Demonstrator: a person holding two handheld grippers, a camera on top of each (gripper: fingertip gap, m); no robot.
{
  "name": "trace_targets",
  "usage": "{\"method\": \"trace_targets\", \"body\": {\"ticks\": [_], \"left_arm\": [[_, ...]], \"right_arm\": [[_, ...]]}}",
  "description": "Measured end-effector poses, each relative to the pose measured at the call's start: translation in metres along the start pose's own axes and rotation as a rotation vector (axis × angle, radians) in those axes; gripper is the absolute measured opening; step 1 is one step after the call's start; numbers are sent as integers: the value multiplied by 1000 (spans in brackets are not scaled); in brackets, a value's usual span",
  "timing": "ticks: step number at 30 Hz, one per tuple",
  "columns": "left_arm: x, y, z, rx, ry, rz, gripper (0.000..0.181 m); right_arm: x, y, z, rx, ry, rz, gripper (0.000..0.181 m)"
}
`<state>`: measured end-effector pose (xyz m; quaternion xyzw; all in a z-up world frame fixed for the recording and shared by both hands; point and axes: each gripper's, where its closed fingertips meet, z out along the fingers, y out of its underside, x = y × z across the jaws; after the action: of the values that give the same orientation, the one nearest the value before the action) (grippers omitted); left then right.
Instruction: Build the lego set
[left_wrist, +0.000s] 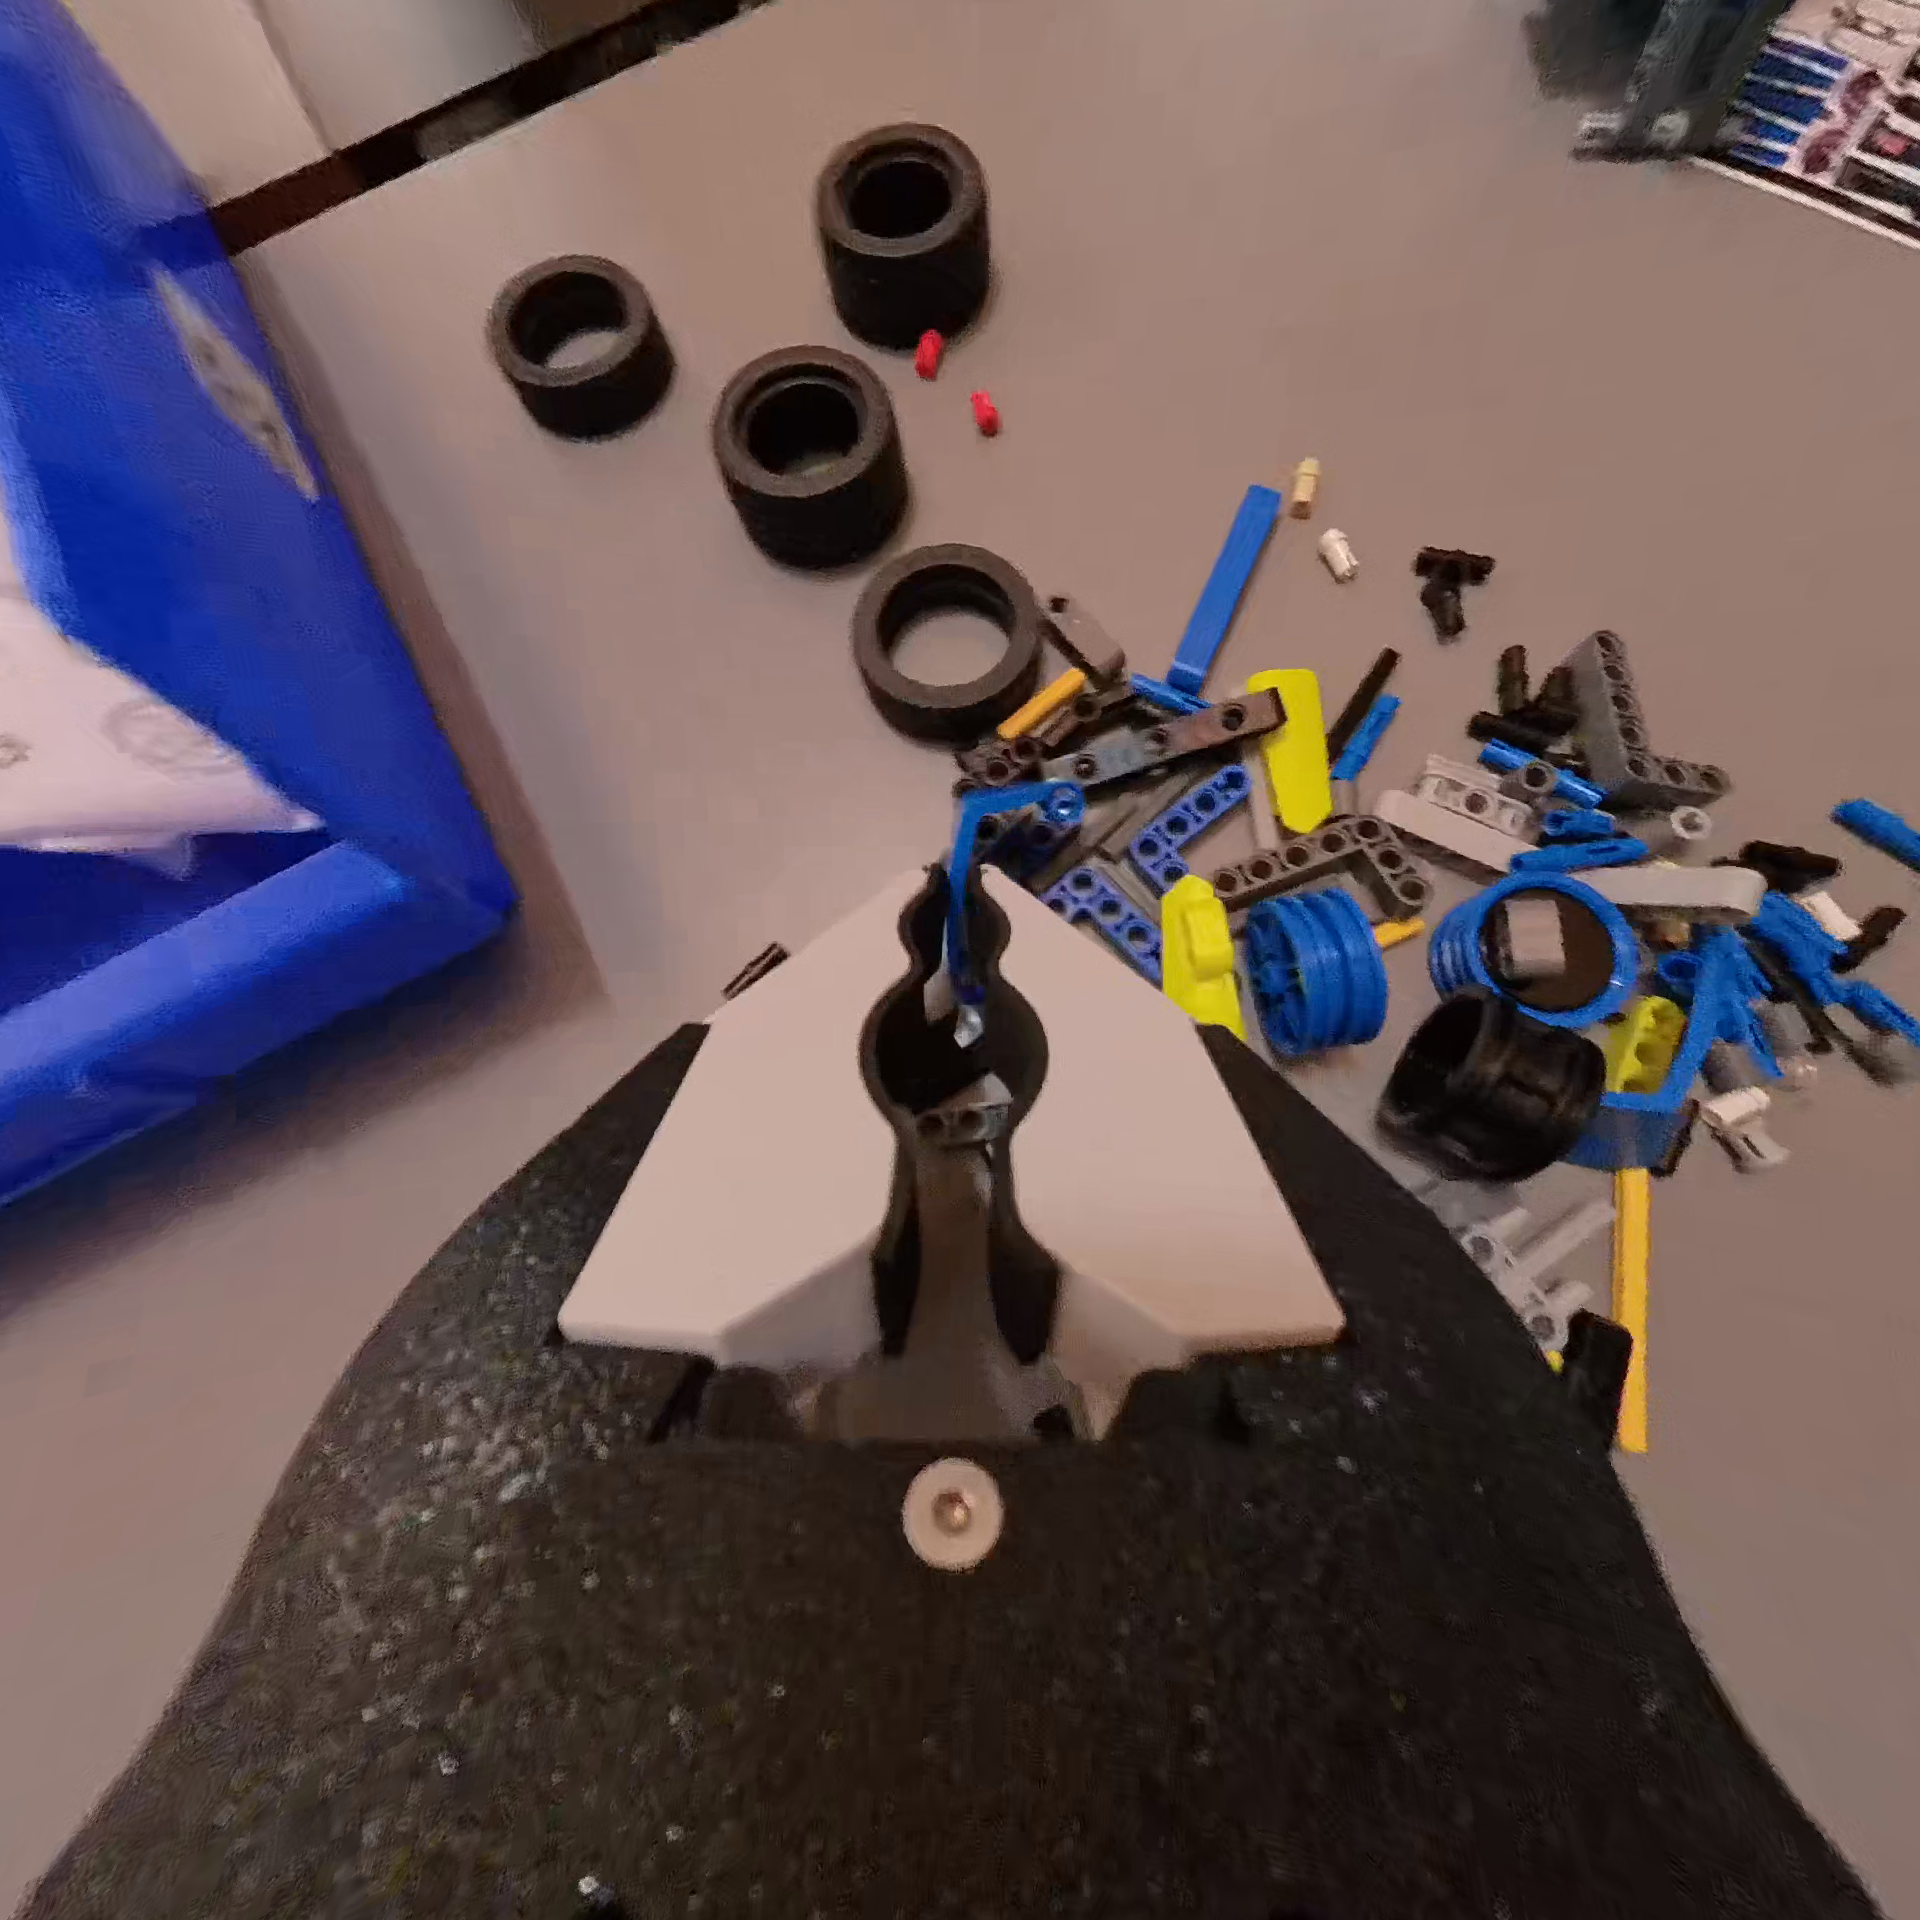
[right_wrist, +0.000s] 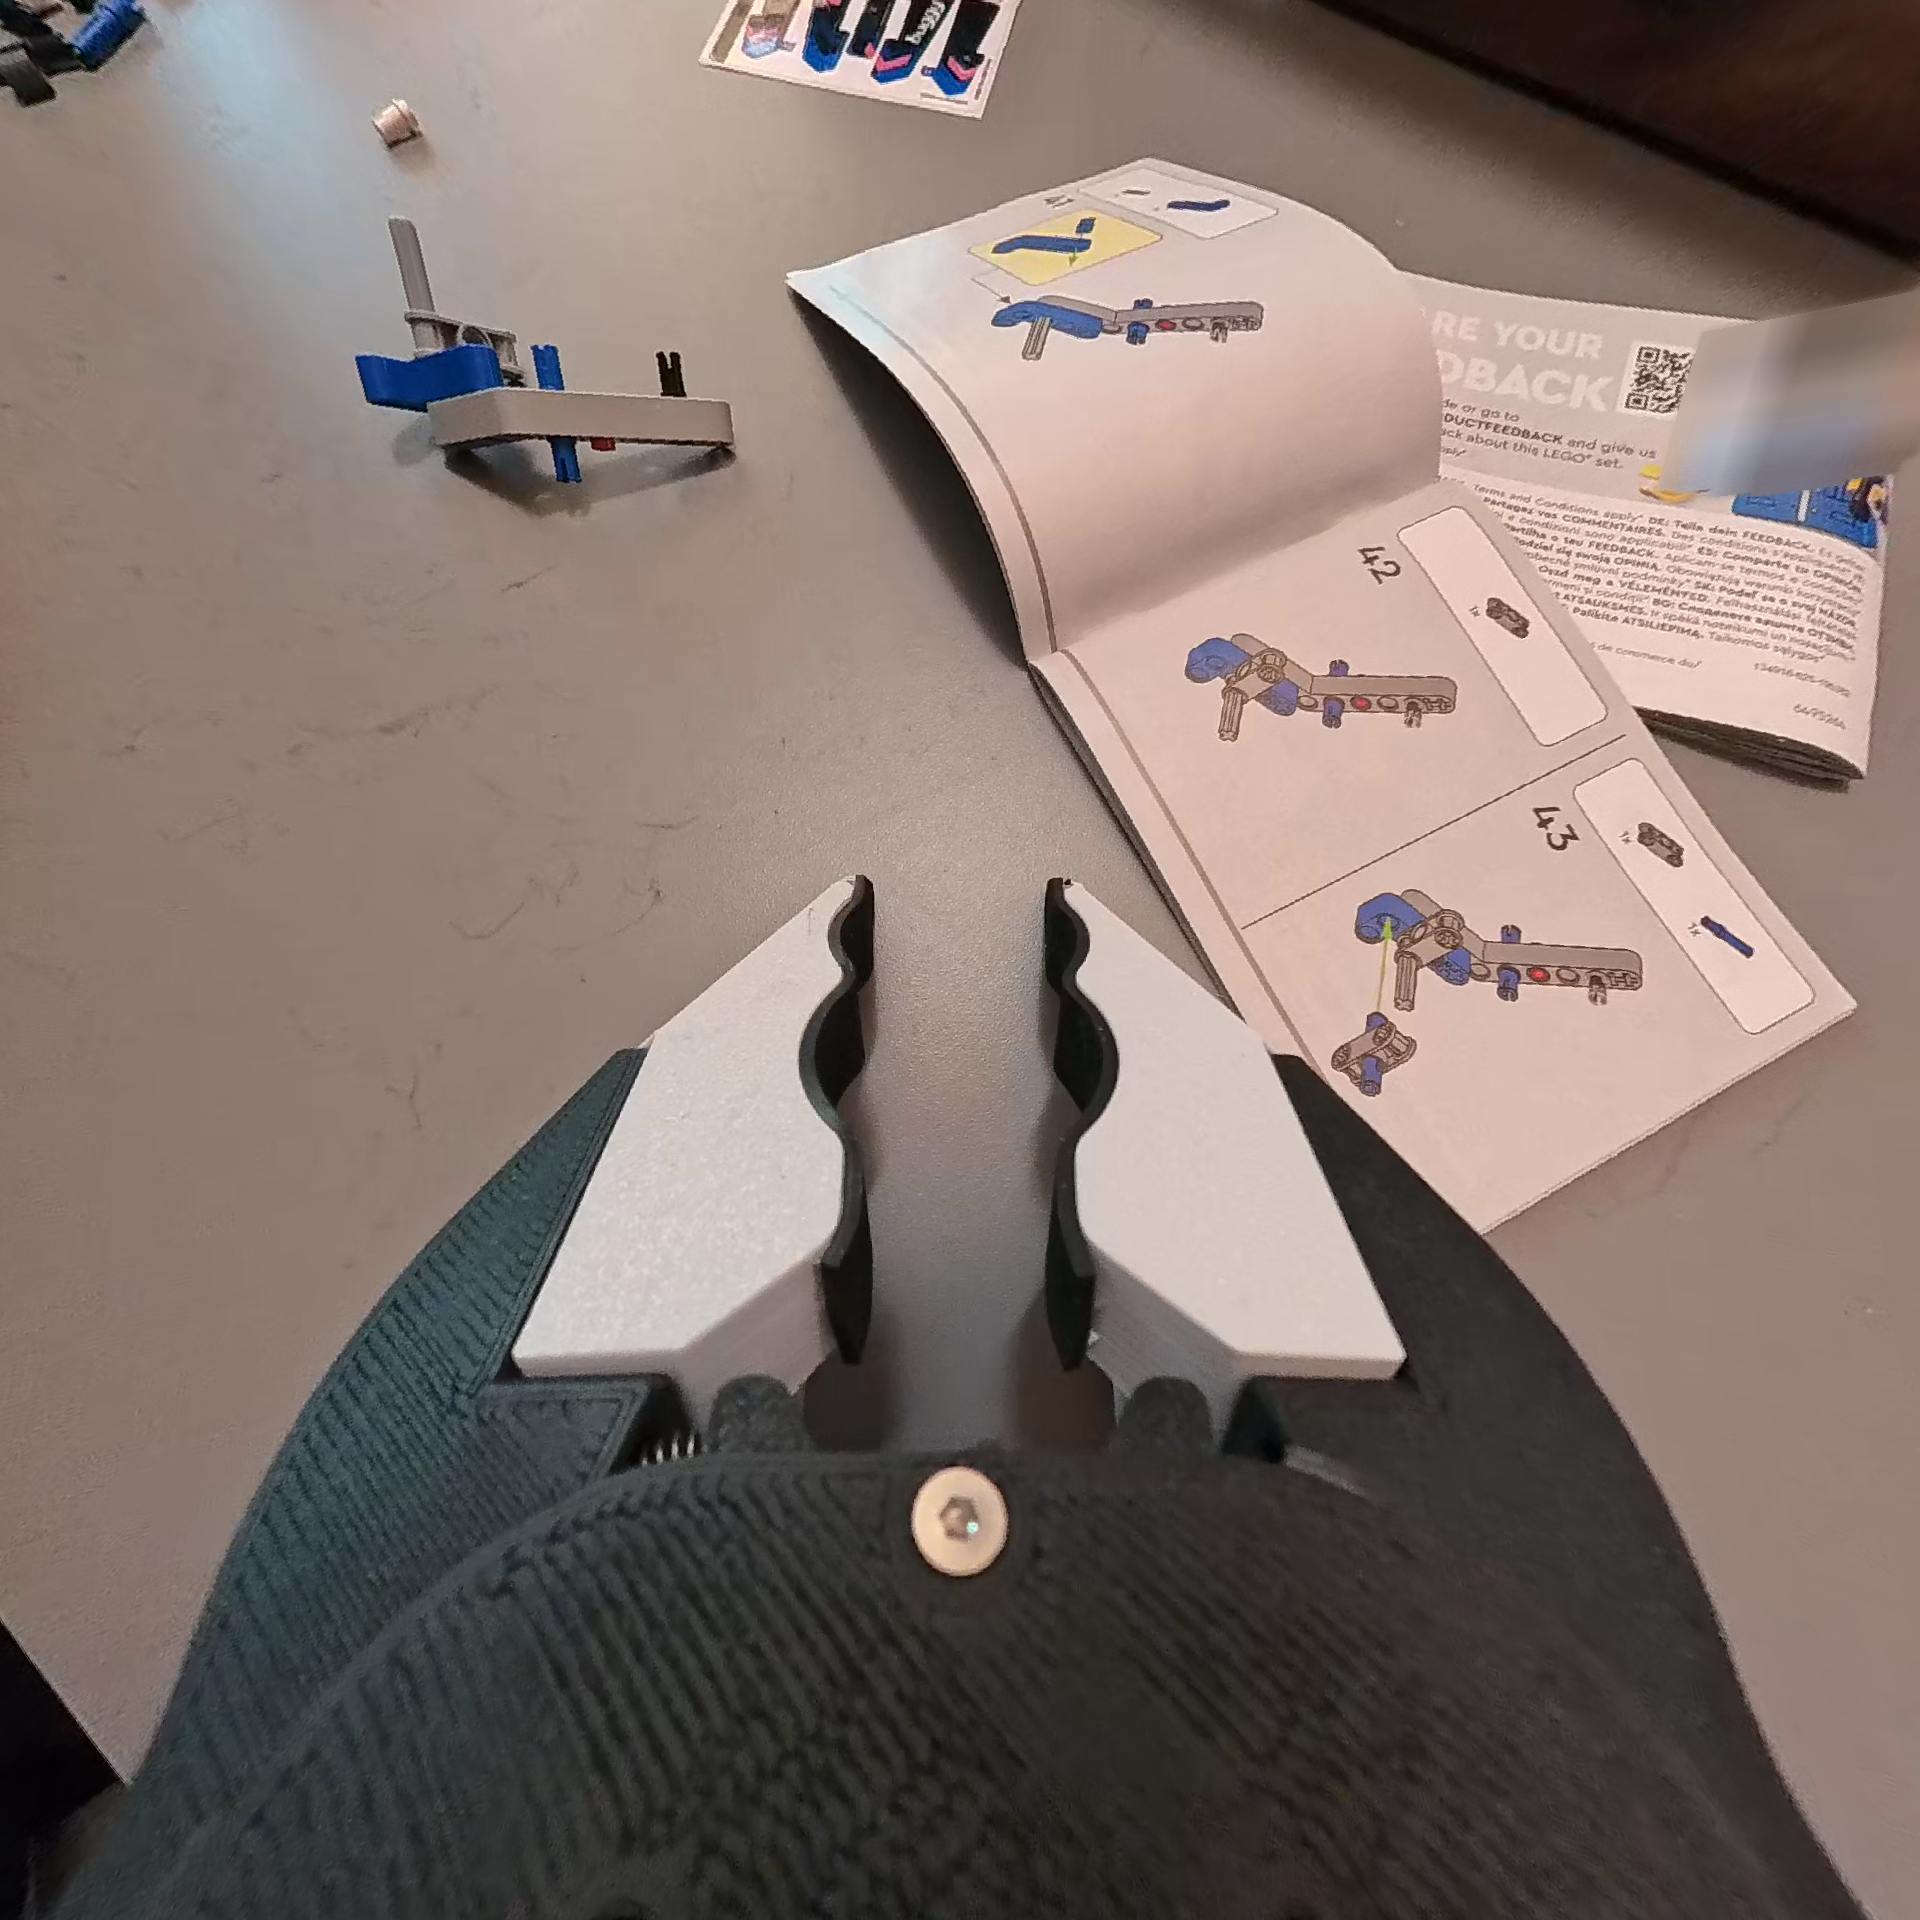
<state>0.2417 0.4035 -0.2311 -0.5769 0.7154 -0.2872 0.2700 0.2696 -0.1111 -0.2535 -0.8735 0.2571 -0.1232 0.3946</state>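
In the left wrist view my left gripper (left_wrist: 961, 881) is shut on a thin blue angled Lego piece (left_wrist: 977, 862) that sticks out past the fingertips, over the edge of the loose parts pile (left_wrist: 1455, 883). A small dark grey connector (left_wrist: 961, 1122) sits deeper between the jaws. In the right wrist view my right gripper (right_wrist: 961, 883) is open and empty, low over the grey table. The part-built assembly (right_wrist: 561, 405), a grey beam with blue parts and a grey axle, lies far left of it. The open instruction booklet (right_wrist: 1351, 727) lies to its right.
Several black tyres (left_wrist: 805, 457) and two red pins (left_wrist: 928, 353) lie beyond the pile, blue wheel rims (left_wrist: 1314, 977) within it. A blue box (left_wrist: 156, 623) stands at the left. A sticker sheet (right_wrist: 862, 42) and a small grey bush (right_wrist: 395, 123) lie far off. There is about 50 centimetres between the tips of the two grippers.
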Motion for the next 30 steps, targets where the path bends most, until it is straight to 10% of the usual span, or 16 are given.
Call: {"method": "trace_targets", "body": {"ticks": [11,23,30], "left_arm": [[-20,7,-14,-35,-58,-31,15],[75,18,-12,-101,324,187,12],[43,-9,-23,57,174,80,4]], "right_arm": [[0,0,0,0,-1,2,32],[0,0,0,0,0,0,32],[0,0,0,0,4,-8,32]]}}
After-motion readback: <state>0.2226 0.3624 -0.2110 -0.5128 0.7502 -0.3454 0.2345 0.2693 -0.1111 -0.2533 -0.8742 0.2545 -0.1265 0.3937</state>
